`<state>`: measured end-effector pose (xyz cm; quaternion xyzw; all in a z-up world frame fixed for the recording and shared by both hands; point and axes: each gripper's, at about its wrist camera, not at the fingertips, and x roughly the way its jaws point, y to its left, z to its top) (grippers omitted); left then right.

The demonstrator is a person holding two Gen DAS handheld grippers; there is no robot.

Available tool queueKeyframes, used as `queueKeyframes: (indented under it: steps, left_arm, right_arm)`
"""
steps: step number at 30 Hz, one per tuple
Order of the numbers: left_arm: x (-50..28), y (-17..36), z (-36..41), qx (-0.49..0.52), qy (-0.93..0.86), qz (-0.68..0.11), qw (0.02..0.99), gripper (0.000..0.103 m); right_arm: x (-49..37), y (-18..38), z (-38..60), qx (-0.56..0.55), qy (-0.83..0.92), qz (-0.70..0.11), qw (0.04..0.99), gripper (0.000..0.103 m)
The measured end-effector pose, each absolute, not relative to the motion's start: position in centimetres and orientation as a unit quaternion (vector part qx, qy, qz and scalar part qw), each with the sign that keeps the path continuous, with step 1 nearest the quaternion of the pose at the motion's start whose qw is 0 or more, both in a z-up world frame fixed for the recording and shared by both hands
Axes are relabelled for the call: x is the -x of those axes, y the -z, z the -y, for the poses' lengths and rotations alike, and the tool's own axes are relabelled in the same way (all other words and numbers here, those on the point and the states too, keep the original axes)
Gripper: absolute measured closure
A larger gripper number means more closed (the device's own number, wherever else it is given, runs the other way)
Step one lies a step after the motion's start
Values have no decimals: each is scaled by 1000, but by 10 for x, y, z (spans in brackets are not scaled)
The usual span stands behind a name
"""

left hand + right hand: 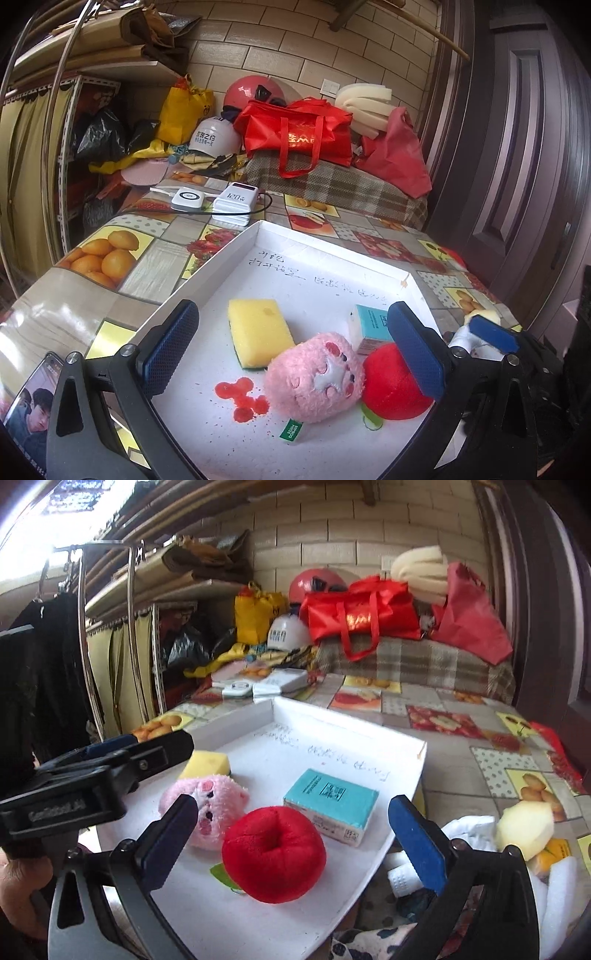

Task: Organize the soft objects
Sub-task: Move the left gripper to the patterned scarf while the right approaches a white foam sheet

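Note:
A white tray (pixel 332 266) lies on the fruit-print tablecloth. In it are a yellow sponge (pixel 258 328), a pink plush toy (pixel 314 376), a red plush apple (pixel 391 384) and a teal tissue pack (pixel 373 325). My left gripper (pixel 291 321) is open above the pink plush, touching nothing. In the right wrist view my right gripper (pixel 291 805) is open over the red apple (pixel 273 853), with the pink plush (pixel 210 808) beside its left finger and the teal pack (pixel 332 805) just beyond. The left gripper's body (pixel 110 768) shows at the left.
Right of the tray lie a pale foam piece (pixel 524 827) and a white cloth (pixel 469 830). A power bank (pixel 236 203) and white charger (pixel 188 199) sit behind the tray, a phone (pixel 33 402) at the near left. Bags and helmets crowd the back; a dark door (pixel 517 147) stands right.

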<state>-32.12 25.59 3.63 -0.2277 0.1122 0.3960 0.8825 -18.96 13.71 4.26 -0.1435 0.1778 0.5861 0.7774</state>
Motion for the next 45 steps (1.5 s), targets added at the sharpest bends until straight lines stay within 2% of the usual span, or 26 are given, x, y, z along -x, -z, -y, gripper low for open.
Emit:
queueKeyframes:
  steps: [7,14,18,22,28,34,36,40,42,45]
  left_arm:
    - [323,-45,-240,192,-392,-87,895,0]
    - [313,-53,-216,176,-309,-73,932,0]
    - [302,-54,-206,180,-259,-77,946,0]
    - [279,-54,-189,178,-198,-115,957,0]
    - [230,-54,-131,89,-103,-199,970,0]
    - [175,-43,-98,8,-113,-289,951,1]
    - [158,-33,-97,-8,-130,-330,935,8]
    - [148,-21,-101,0,-130,-362,923,9]
    - [146,-18,-102,18,-112,-367,923,20]
    - [141,-17,-95,38,-71,-374,924,24]
  right_arm:
    - [183,-67,-83,52,-551,-87,828,0]
    - [138,-63,-59,41,-499,-145,854,0]
    - [113,-68,-21,22,-471,-129,872,0]
    - [77,-66,7,38,-436,-155,886,0]
    - [39,-57,34,29,-399,-213,891,0]
    - [40,-54,30,39,-412,-227,881,0]
    - [39,-53,24,50,-426,-235,872,0]
    - [33,-47,17,100,-433,-256,858,0]
    - [21,-44,21,94,-436,-279,850,0]
    - [10,-35,17,88,-453,-322,827,1]
